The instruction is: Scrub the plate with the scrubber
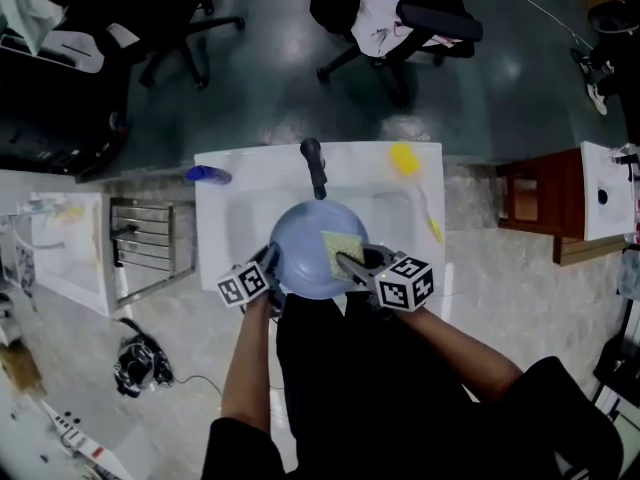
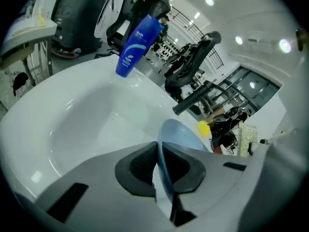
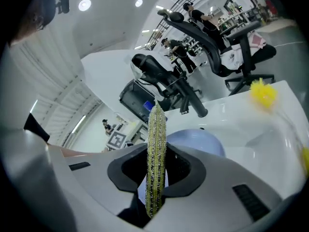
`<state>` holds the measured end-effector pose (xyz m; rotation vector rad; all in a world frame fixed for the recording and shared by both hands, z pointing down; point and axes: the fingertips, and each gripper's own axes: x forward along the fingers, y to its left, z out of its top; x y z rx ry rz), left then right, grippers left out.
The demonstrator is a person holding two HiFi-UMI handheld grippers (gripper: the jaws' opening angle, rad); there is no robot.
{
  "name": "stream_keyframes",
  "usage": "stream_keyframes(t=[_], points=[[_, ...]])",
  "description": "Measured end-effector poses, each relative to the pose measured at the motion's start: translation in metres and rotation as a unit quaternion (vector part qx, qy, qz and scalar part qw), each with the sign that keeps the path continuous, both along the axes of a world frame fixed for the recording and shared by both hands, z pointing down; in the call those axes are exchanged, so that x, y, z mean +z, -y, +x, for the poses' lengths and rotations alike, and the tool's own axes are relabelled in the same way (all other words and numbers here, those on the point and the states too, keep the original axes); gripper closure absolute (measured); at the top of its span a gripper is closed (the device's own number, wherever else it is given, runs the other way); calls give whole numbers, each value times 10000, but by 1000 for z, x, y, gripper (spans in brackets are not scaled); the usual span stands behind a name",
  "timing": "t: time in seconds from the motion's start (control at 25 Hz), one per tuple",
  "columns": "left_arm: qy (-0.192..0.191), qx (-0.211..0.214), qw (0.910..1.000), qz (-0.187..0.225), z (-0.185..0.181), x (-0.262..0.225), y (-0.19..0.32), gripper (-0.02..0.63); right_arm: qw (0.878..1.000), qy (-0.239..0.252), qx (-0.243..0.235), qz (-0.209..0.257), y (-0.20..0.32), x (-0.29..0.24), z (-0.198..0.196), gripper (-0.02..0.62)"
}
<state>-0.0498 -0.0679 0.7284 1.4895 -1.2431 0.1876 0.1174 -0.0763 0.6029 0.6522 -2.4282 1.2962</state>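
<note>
A pale blue plate (image 1: 305, 253) is held over the white sink (image 1: 230, 218). My left gripper (image 1: 268, 271) is shut on the plate's left rim; in the left gripper view the plate's edge (image 2: 166, 149) runs between the dark pads (image 2: 137, 166). My right gripper (image 1: 352, 266) is shut on a yellow-green scrubber (image 1: 341, 251), which lies flat on the plate's right half. In the right gripper view the scrubber (image 3: 156, 158) stands edge-on between the jaws, with the plate (image 3: 198, 141) behind it.
A black faucet (image 1: 314, 166) stands at the sink's back edge. A blue bottle (image 1: 208, 175) lies on the back left rim and a yellow brush (image 1: 410, 168) on the back right. Office chairs (image 1: 400, 28) stand beyond. A metal rack (image 1: 145, 238) is left of the sink.
</note>
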Motion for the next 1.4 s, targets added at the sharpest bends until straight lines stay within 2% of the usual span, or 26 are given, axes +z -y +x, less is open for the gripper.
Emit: stream_keyframes(t=[0.2, 0.52, 0.88, 1.4], points=[[-99, -74, 9990, 441, -14, -29, -18, 591, 9977, -193, -624, 187, -12, -6, -52, 535], [-252, -50, 9948, 983, -29, -67, -18, 591, 9825, -1091, -1503, 160, -28, 5, -120, 534], [-315, 239, 9910, 1276, -43, -84, -21, 581, 9707, -1701, -1689, 147, -32, 11, -157, 534], [-721, 336, 9856, 1492, -52, -96, -22, 581, 9666, -1969, -1626, 202, -21, 8, -166, 534]])
